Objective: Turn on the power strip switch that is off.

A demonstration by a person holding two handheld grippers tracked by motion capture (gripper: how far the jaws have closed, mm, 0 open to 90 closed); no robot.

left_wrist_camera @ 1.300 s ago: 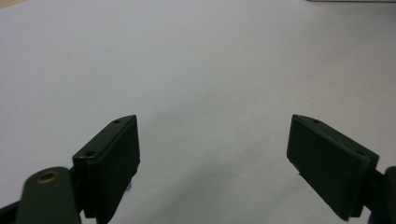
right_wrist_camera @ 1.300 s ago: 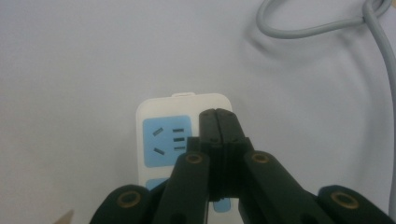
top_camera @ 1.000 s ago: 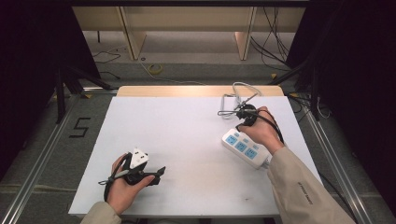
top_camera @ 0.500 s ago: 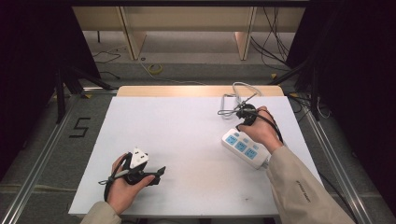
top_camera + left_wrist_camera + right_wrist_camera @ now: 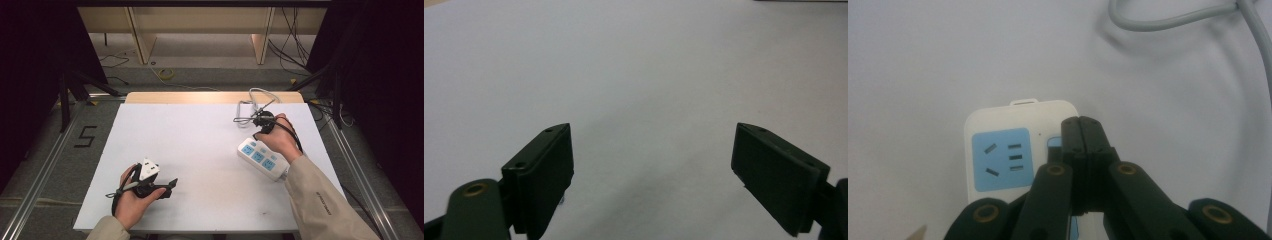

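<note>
Power strip (image 5: 263, 158), white with blue socket faces, lies flat on the white table (image 5: 200, 150) at its right side, its grey cable (image 5: 252, 102) looped beyond it. We find the right gripper (image 5: 1081, 125) poised over the strip, jaws pressed together, empty. The left gripper (image 5: 651, 165) rests near the front-left edge, jaws wide apart, holding nothing.

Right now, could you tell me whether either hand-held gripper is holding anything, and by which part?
Nothing is held. The left hand-held gripper is open over bare table; the right hand-held gripper is shut with nothing between its jaws, above the power strip.
</note>
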